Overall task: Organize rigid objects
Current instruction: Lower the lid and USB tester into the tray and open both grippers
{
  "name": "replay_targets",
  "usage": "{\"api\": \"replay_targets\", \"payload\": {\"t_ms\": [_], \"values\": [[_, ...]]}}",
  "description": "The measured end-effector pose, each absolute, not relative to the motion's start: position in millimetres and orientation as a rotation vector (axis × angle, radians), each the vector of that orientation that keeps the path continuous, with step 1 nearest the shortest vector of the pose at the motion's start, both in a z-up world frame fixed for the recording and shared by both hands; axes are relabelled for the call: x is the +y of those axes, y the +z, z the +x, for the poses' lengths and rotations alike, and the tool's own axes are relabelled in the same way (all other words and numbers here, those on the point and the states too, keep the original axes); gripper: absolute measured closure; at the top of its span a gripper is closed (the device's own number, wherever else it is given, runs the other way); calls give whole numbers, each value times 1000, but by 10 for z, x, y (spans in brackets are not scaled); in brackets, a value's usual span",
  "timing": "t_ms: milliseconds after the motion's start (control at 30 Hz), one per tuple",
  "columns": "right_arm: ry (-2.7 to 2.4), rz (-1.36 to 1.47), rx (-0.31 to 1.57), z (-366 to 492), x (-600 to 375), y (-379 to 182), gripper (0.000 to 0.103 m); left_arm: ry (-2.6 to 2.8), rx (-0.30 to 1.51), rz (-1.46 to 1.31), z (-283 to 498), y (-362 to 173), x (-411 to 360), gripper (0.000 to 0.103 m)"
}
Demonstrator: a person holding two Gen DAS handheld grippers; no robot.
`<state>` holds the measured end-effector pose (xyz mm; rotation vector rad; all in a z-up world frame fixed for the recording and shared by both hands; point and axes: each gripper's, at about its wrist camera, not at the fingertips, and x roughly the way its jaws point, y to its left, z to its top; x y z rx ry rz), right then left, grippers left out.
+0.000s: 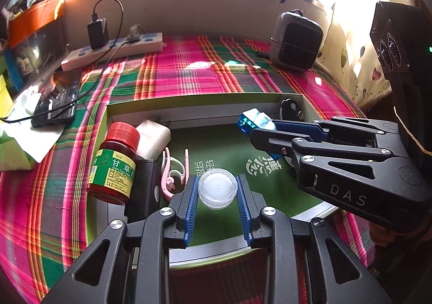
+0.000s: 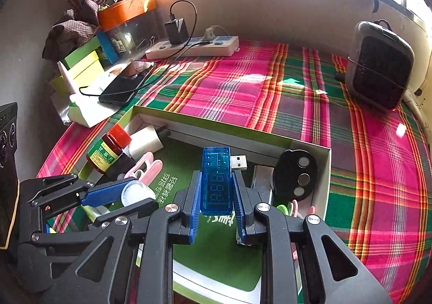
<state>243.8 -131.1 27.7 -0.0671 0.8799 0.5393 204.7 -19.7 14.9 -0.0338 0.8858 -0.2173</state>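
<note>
Blue pads (image 1: 191, 204) of the left gripper (image 1: 218, 192) clamp a small clear round jar (image 1: 218, 188) by its sides, lid facing up. It hangs over the green floor of an open box (image 1: 189, 104), near the box's front edge. Seen from the right wrist, that same gripper (image 2: 127, 196) comes in from the lower left with the jar (image 2: 136, 192) between its fingers.

Over the same box, the right gripper (image 2: 217, 193) is clenched on a blue see-through USB meter (image 2: 217, 177). The meter stands lengthwise between the pads, its digit display facing the camera and its metal plug (image 2: 239, 162) sticking out past the tips toward the back wall of the box. From the left wrist, the right gripper (image 1: 259, 128) reaches in from the right, and the meter (image 1: 253, 120) shows at its tip, above the back part of the box.

Inside the box, along its left side, a red-capped bottle (image 1: 114, 163) with a green and yellow label stands beside a white block (image 1: 154, 139), with a pink clip (image 1: 170, 174) just next to them. A black remote (image 2: 295, 175) with three round buttons leans in the back right corner.

The box sits on a pink and green plaid cloth (image 2: 243, 88). Farther back on the cloth lie a phone (image 1: 56, 98) on a cable, a white power strip (image 1: 113, 50) with a black charger plugged in, and a grey heater (image 1: 295, 42) at the right.
</note>
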Motion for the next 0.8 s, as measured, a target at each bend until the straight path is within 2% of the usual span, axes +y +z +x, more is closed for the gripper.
{"api": "replay_targets", "payload": {"t_ms": [800], "values": [[552,-124,886,2522,-1160,166,80,-204,900,-12,2093,67,-216,76]]}}
